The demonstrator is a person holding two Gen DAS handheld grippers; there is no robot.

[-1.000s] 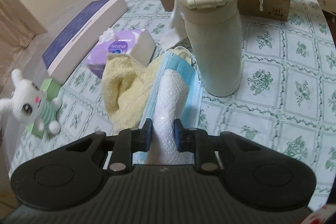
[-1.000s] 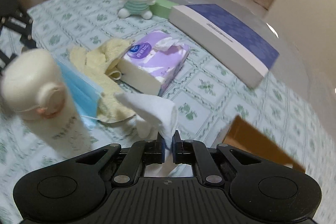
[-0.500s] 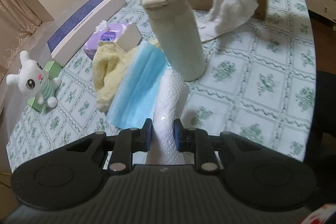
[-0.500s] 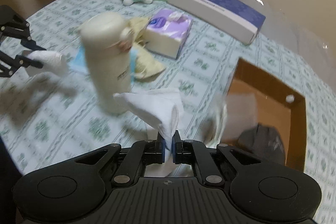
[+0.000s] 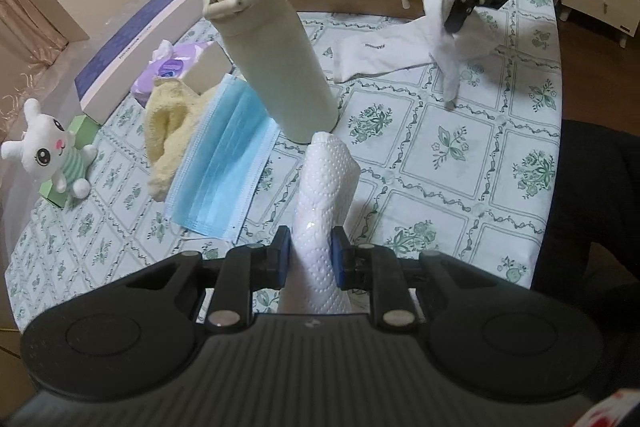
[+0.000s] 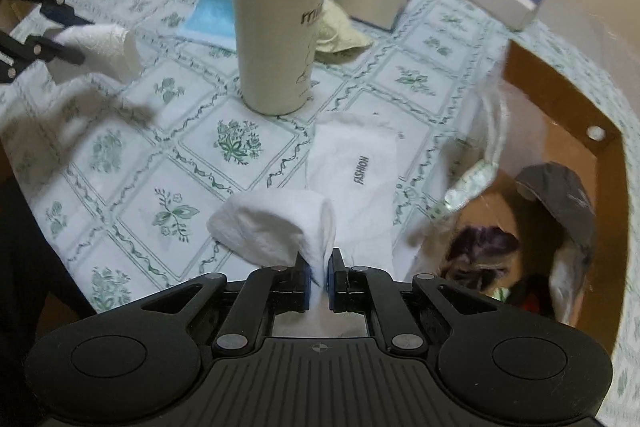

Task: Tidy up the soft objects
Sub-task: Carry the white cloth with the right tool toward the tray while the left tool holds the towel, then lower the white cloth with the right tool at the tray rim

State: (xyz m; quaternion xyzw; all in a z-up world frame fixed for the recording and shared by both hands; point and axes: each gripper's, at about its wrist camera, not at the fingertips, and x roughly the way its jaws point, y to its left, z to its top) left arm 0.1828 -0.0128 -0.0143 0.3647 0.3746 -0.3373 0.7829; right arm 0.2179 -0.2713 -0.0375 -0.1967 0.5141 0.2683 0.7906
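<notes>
A: Left gripper point(image 5: 307, 255): jaws clenched on a rolled, embossed white paper towel point(image 5: 326, 187). The roll stands up between the blue pads, above the green-and-white floral-patterned surface point(image 5: 452, 147).

B: Right gripper point(image 6: 319, 277): jaws clamped nearly flat on a folded white cloth point(image 6: 276, 227); its loose end bulges out to the left of the pads. From the left wrist view the same cloth hangs down from the jaws, its tip close to the surface; contact cannot be told.

A: Under it, 1 flat white sock printed "FASHION" point(image 6: 360, 167) lies on the surface, just beside the brown cardboard box point(image 6: 560, 99).

B: Box contents: 1 dark grey cap point(image 6: 560, 195), other items blurred.

A: Centre of the surface: 1 tall cream insulated bottle point(image 5: 276, 55), upright. Behind it 1 blue pleated face mask point(image 5: 224, 163), overlapping 1 pale yellow fluffy towel point(image 5: 168, 123).

B: Next to the towel, 1 purple soft pack of tissues point(image 5: 176, 71), then 1 long navy-and-white flat box point(image 5: 136, 51). At the far left edge, 1 white plush rabbit in a striped green top point(image 5: 52, 155) sits against a small green box point(image 5: 86, 131).
</notes>
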